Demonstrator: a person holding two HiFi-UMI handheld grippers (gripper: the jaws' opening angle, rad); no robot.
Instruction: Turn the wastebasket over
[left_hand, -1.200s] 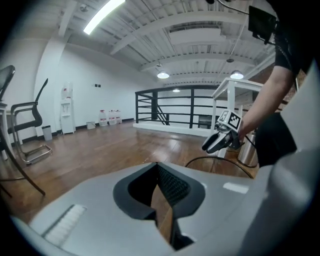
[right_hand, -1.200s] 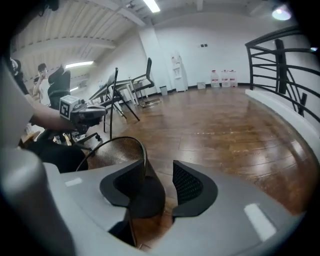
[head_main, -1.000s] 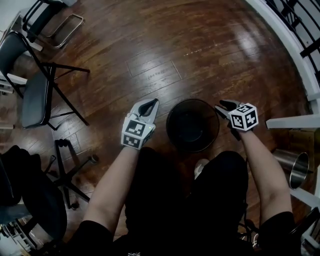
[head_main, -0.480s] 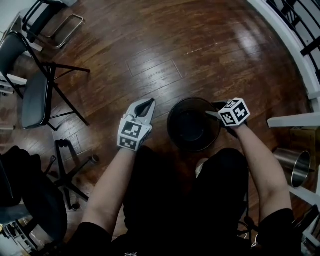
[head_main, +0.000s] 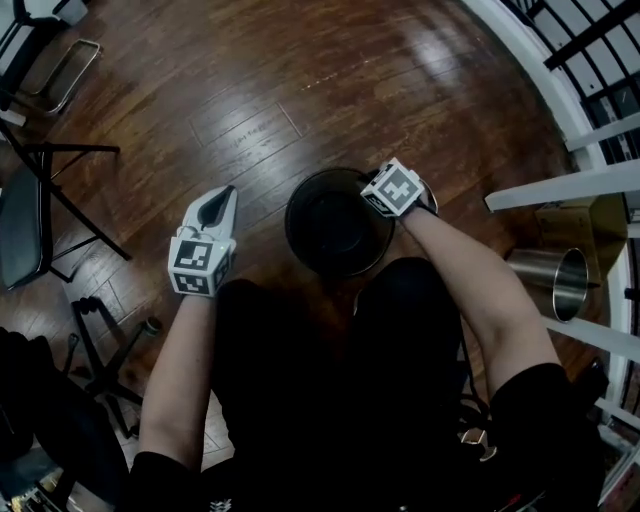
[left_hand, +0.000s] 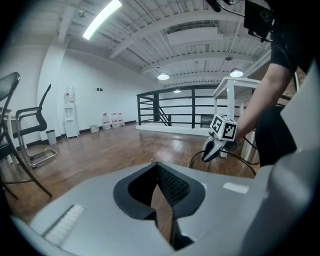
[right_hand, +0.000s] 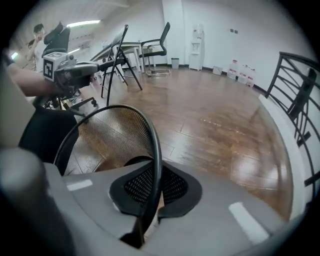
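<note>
Standing at left edge: a dark folding chair (head_main: 20, 235) on the wooden floor (head_main: 300, 90), with the wheeled base of an office chair (head_main: 105, 335) lower in the frame.
left tool (head_main: 226, 195): left of centre, held over bare floor and touching nothing. Its jaws are drawn together with only a thin slit between them, and they hold nothing.
wastebasket (head_main: 330, 228): centre of the frame, round, dark wire mesh. It stands mouth up on the floor, just ahead of the person's knees (head_main: 400, 290).
right tool (head_main: 385, 200): right of centre, tilted steeply down over the upper right part of the rim. It is clenched on the wastebasket, and the right gripper view shows the black rim wire running straight between its closed jaws, with the mesh wall curving away to the left.
steel canister (head_main: 555, 285): right of the frame, open-topped, near the person's right forearm.
white railing (head_main: 560, 185): far right, curving up along the frame's edge.
</note>
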